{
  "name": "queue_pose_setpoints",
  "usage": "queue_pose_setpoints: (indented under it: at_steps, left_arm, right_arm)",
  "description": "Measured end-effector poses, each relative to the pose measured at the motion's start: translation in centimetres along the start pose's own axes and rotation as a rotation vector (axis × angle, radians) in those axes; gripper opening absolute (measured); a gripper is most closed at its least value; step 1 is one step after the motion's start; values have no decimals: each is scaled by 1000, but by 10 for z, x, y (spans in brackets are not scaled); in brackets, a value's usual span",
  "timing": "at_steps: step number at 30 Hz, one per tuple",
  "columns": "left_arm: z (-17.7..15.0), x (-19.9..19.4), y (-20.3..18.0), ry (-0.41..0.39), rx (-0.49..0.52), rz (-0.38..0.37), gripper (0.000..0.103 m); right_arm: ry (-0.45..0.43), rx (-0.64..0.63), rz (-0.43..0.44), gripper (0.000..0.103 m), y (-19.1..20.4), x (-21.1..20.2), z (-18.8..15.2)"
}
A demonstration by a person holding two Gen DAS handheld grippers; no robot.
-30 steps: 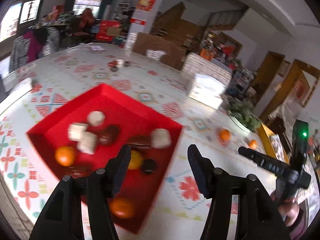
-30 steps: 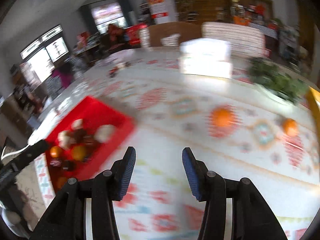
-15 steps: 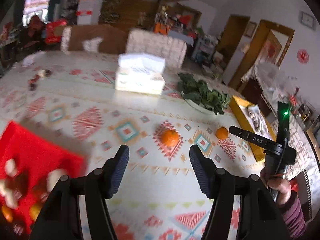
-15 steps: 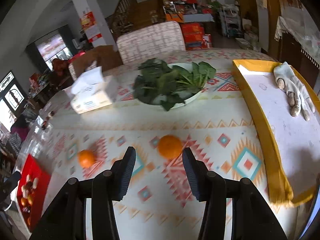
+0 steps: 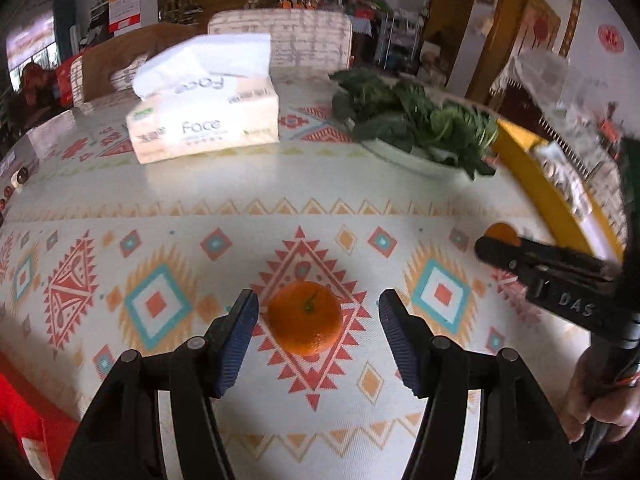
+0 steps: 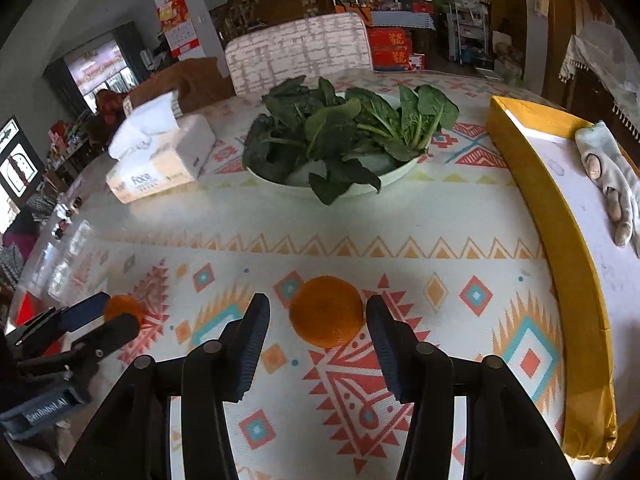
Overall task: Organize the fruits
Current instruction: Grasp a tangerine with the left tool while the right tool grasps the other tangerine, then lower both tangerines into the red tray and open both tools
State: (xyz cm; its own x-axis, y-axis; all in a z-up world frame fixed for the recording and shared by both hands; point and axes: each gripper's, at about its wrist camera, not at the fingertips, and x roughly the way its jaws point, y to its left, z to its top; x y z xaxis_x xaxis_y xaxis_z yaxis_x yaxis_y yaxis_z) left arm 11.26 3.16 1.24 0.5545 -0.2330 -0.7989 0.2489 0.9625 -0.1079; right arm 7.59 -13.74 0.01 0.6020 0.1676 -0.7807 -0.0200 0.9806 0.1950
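Note:
Two oranges lie on the patterned tablecloth. In the left wrist view my left gripper [image 5: 318,312] is open with one orange [image 5: 305,317] between its fingertips, not gripped. In the right wrist view my right gripper [image 6: 318,316] is open around the second orange [image 6: 326,311], fingers apart from it. The first orange [image 6: 122,307] and the left gripper [image 6: 98,318] show at the left of the right wrist view. The second orange [image 5: 502,232] peeks above the right gripper [image 5: 492,246] in the left wrist view. A corner of the red tray [image 5: 24,420] shows at lower left.
A tissue box [image 5: 204,114] and a plate of green leaves [image 6: 340,140] stand at the back of the table. A yellow box [image 6: 560,240] with a glove [image 6: 612,184] on it lies along the right edge. Chairs stand behind the table.
Both grippers swung right from the red tray and came down toward the table. Each now has an orange between its open fingers; the tray has slid almost out of view.

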Motion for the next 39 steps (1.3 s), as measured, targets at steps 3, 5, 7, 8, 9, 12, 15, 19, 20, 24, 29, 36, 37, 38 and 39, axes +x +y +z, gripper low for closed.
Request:
queue_pose_setpoints:
  at_steps: [3, 5, 7, 8, 9, 12, 15, 19, 20, 24, 29, 36, 37, 38, 39]
  left_arm:
    - [-3, 1, -4, -17, 35, 80, 35]
    - [-6, -2, -1, -15, 19, 61, 35]
    - [-11, -11, 5, -22, -9, 49, 34]
    - [-13, -16, 6, -30, -17, 46, 35]
    - [-16, -22, 8, -38, -29, 39, 34]
    - [-29, -52, 16, -73, -71, 8, 34]
    - [-44, -92, 30, -121, -120, -18, 35]
    - [-72, -156, 61, -203, -213, -26, 35]
    - [-77, -165, 66, -217, -224, -16, 35]
    - [-114, -213, 111, -287, -322, 83, 35]
    - [-161, -228, 169, -286, -455, 209, 35]
    - [-203, -218, 224, -235, -578, 273, 35]
    - [-203, -216, 227, -231, -582, 278, 35]
    - [-205, -214, 231, -231, -586, 284, 35]
    - [-205, -213, 235, -232, -589, 285, 35]
  right_arm:
    - [-15, -12, -33, 49, 0, 1, -1]
    - [-15, -12, -26, 39, 0, 1, -2]
    - [-12, -18, -35, 39, 2, -2, -3]
    - [-11, -20, -29, 39, 3, -4, -5]
    - [-10, -20, -22, 39, 4, -6, -6]
    - [-18, -23, 5, 39, 9, -20, -14]
    - [-32, -37, 41, 39, 20, -38, -21]
    - [-62, -90, 92, 39, 50, -67, -30]
    - [-69, -108, 117, 39, 63, -77, -33]
    - [-82, -194, 198, 39, 114, -101, -46]
    - [-51, -311, 302, 39, 188, -108, -73]
    - [58, -442, 401, 39, 287, -81, -112]
    - [74, -457, 410, 39, 300, -75, -117]
    - [85, -467, 412, 39, 309, -70, -120]
    - [93, -475, 413, 39, 317, -65, -123]
